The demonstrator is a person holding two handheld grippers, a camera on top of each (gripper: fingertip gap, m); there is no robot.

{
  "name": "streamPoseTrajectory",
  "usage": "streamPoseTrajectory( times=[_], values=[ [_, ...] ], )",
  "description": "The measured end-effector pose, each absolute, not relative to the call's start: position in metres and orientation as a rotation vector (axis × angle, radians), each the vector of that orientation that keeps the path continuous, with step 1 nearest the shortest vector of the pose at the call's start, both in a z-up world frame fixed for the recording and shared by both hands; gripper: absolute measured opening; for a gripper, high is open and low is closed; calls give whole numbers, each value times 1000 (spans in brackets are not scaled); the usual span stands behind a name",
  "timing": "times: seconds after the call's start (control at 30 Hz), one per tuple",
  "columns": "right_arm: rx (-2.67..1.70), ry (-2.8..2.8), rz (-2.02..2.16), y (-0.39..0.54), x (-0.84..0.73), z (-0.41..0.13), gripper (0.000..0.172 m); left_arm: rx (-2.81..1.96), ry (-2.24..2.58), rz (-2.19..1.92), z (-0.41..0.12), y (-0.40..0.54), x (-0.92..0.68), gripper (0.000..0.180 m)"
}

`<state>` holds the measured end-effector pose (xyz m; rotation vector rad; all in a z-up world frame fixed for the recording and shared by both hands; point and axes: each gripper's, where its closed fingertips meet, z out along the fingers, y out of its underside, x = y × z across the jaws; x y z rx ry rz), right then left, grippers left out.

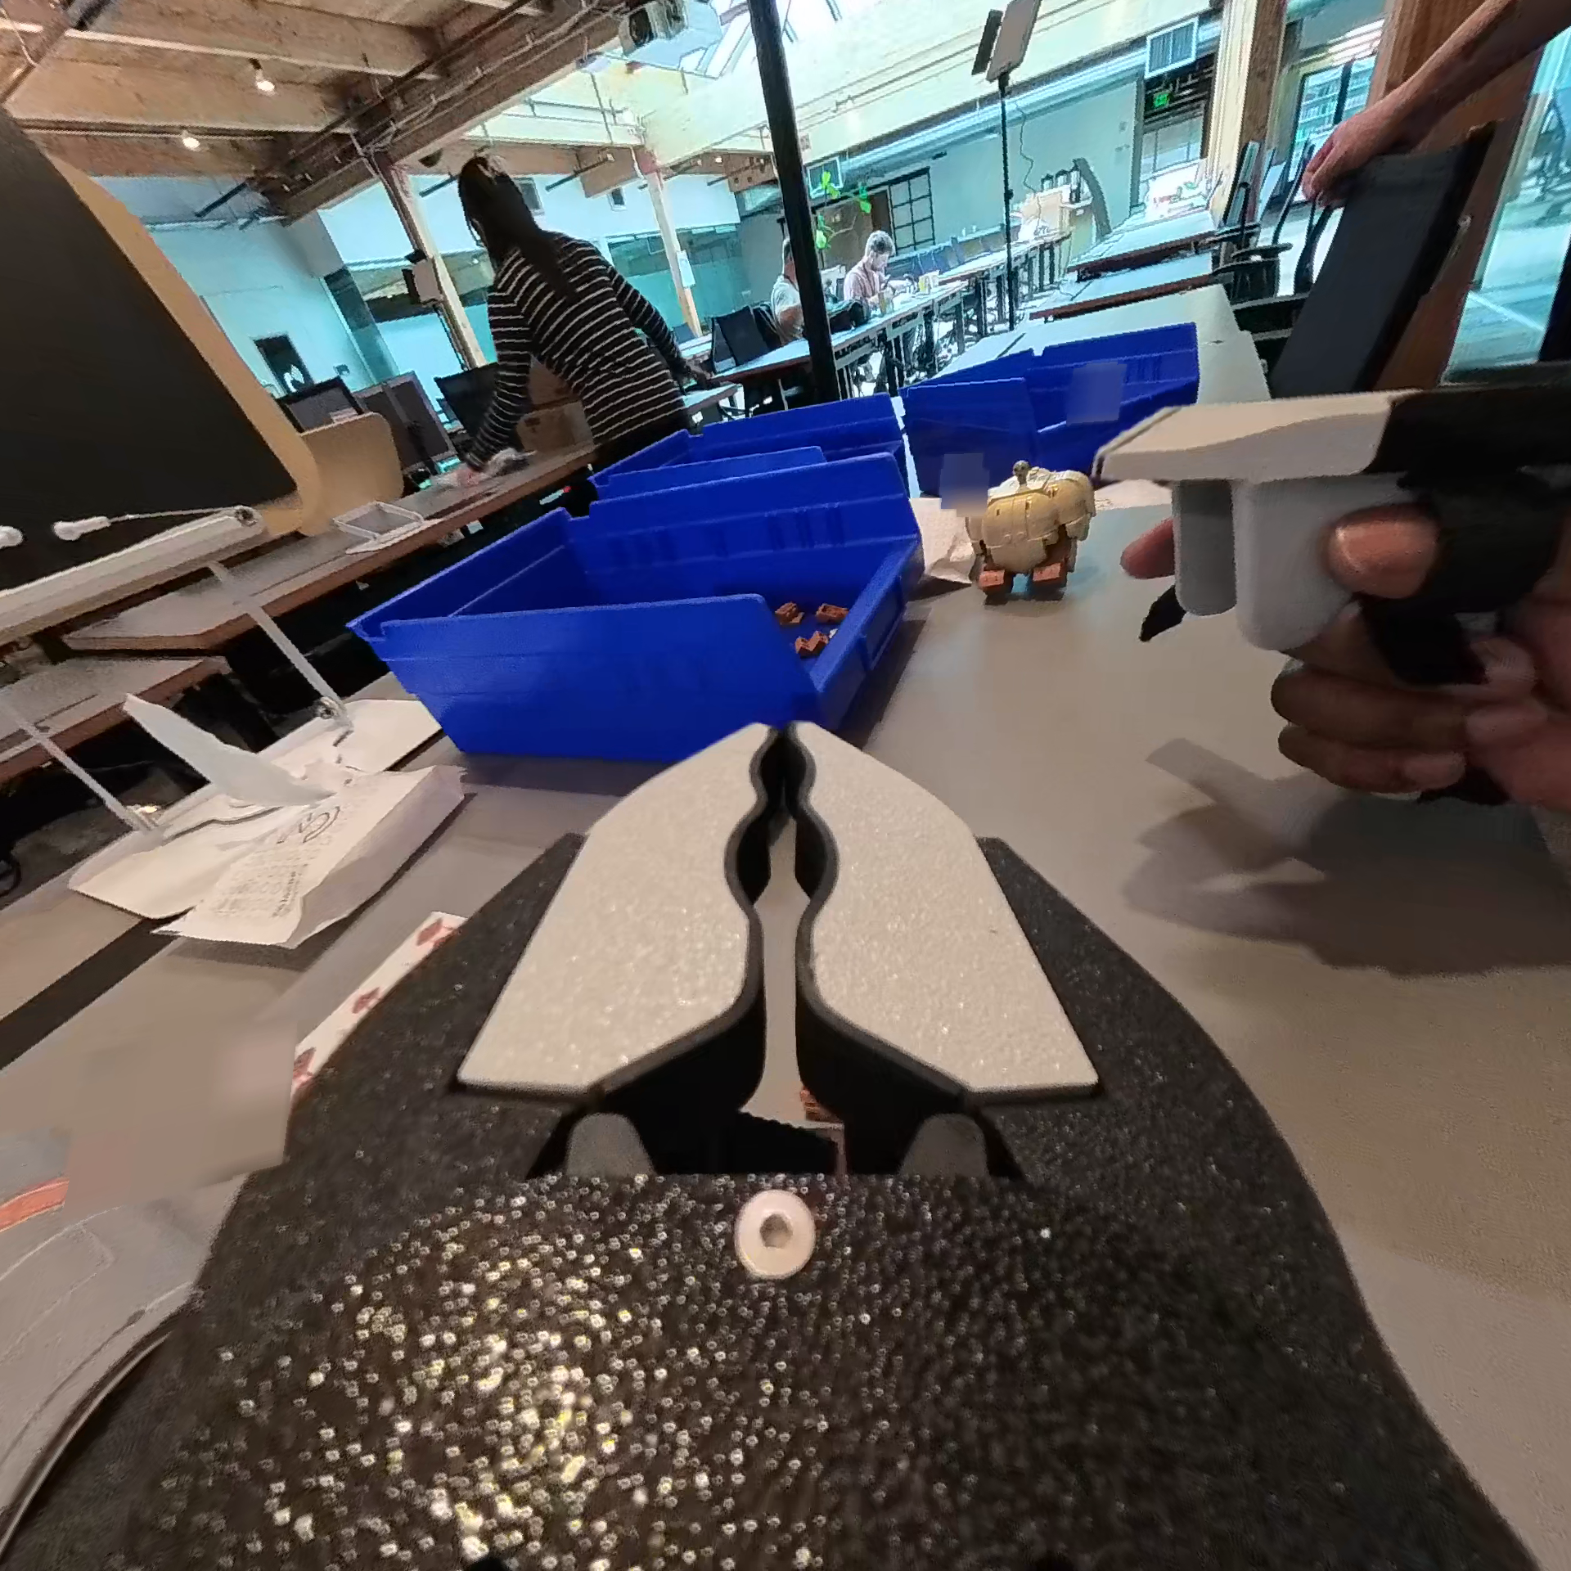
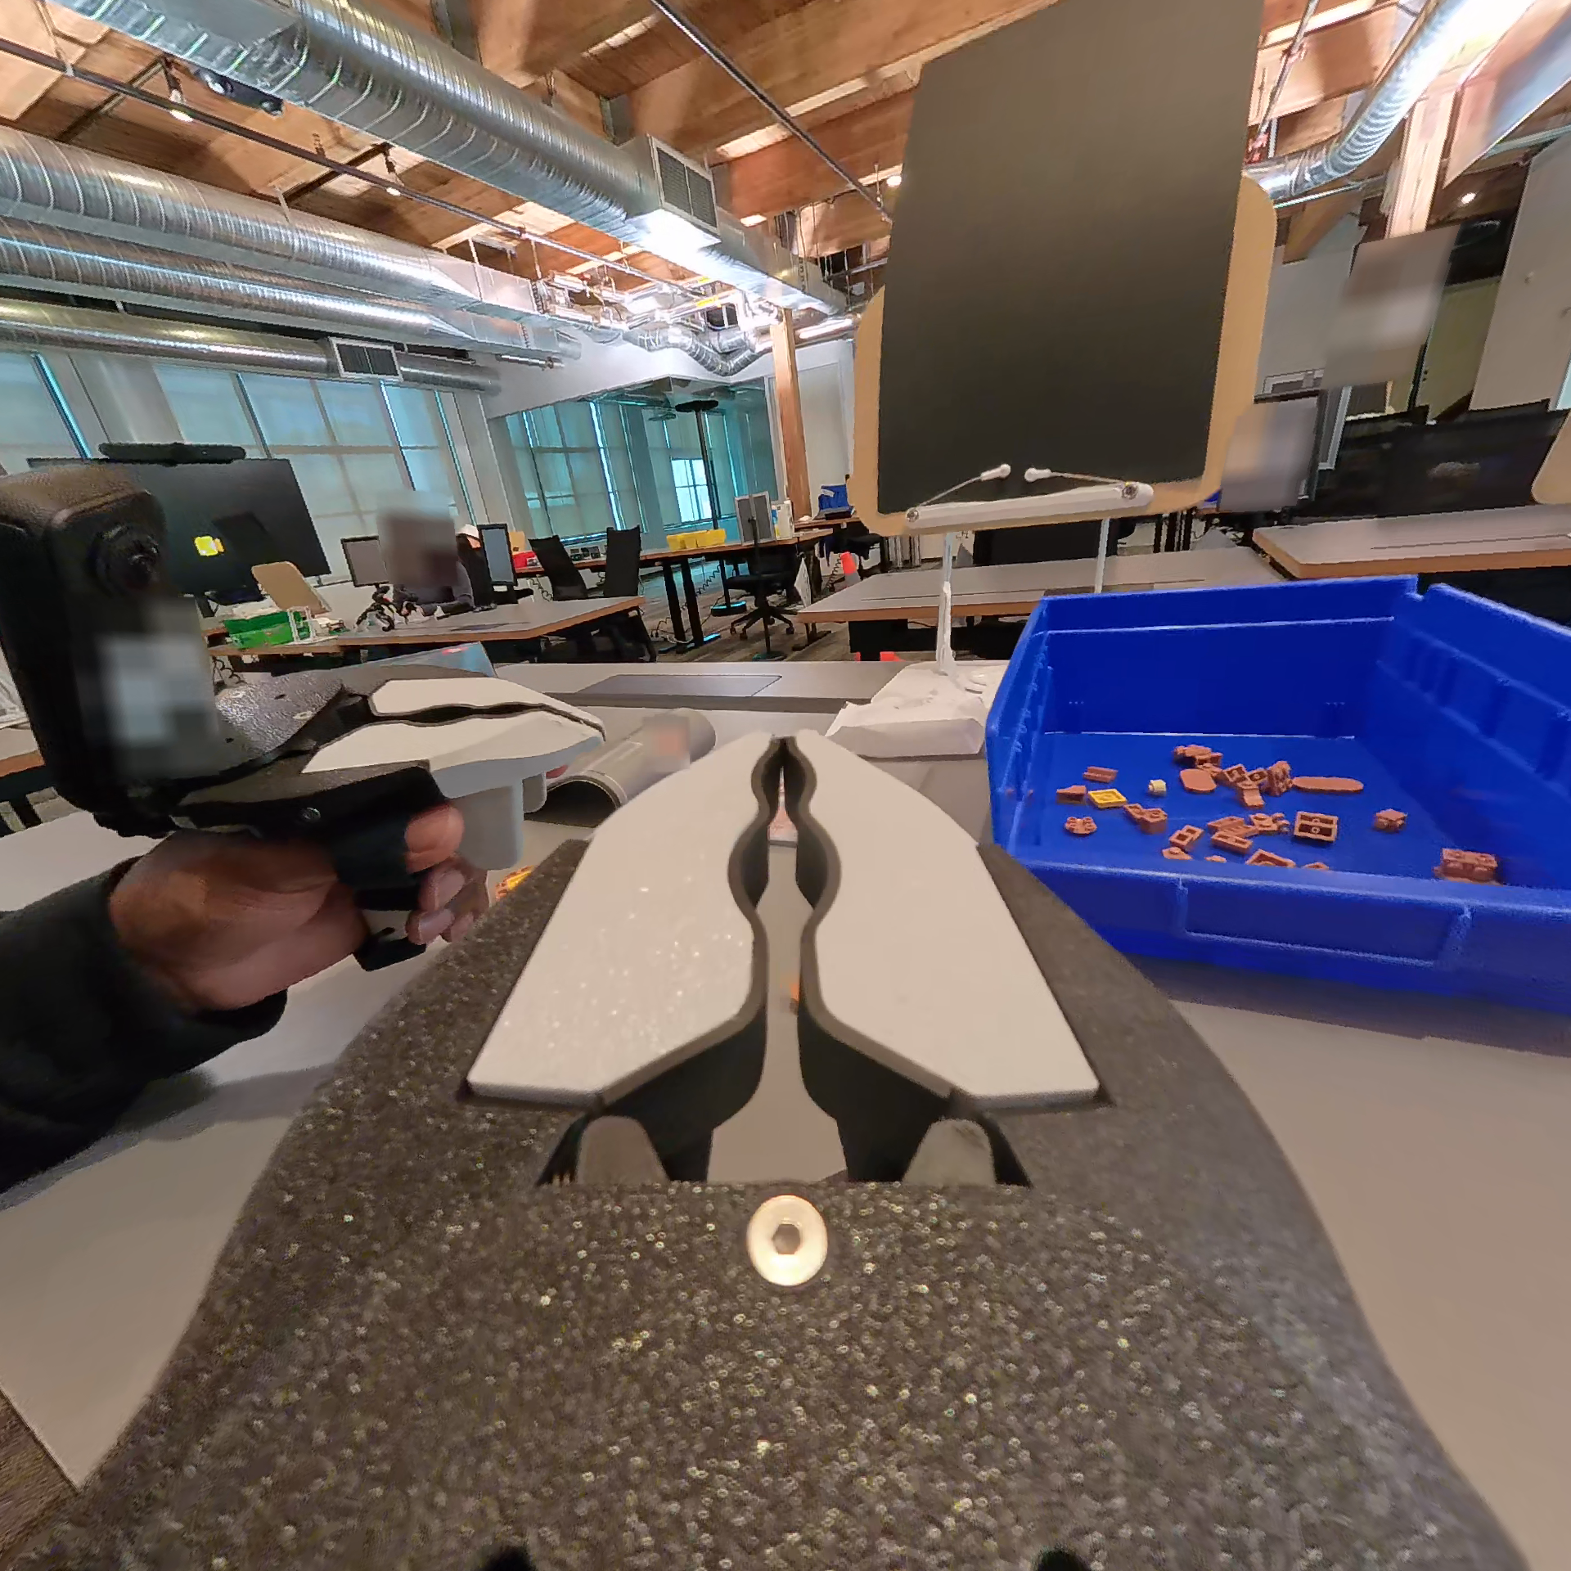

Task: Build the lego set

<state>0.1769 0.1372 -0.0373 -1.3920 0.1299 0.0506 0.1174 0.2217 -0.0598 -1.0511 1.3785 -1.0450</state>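
Blue bin (image 1: 595, 672) ahead of closed left gripper (image 1: 784, 738); toy figure (image 1: 1030, 531) beyond.

Two tools (image 1: 784, 738) (image 2: 784, 748), one toy figure (image 1: 1030, 529) — several blue bins (image 1: 646, 629).

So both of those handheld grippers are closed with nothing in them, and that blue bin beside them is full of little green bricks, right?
Not quite: the small bricks in the blue bin are reddish-brown, not green, as the right wrist view shows. The rest holds: the left gripper and the right gripper are both closed with nothing between their fingertips.
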Motion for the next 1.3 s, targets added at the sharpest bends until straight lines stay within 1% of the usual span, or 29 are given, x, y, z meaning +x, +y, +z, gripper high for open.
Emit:
streamPoseTrajectory(
  times=[0.3, 0.43, 0.53, 0.7, 1.03, 1.17, 1.3],
  values=[
    [-1416, 87, 53, 150, 166, -41, 0, -1050, 1311, -1019, -61, 235, 117, 0],
    [-1462, 84, 40, 160, 167, -59, 0, -1128, 1234, -1152, -65, 237, 117, 0],
    [-1469, 65, 24, 163, 164, -59, 0, -1191, 1218, -1194, -73, 240, 116, 0],
    [-1498, 67, 22, 166, 164, -64, 0, -1207, 1187, -1219, -71, 244, 113, 0],
    [-1507, 69, 21, 167, 165, -66, 0, -1204, 1179, -1195, -70, 245, 113, 0],
    [-1496, 79, 13, 166, 167, -65, 0, -1130, 1221, -1096, -68, 240, 112, 0],
    [-1495, 48, -25, 166, 162, -64, 0, -1168, 1156, -1157, -62, 248, 110, 0]
  ],
)
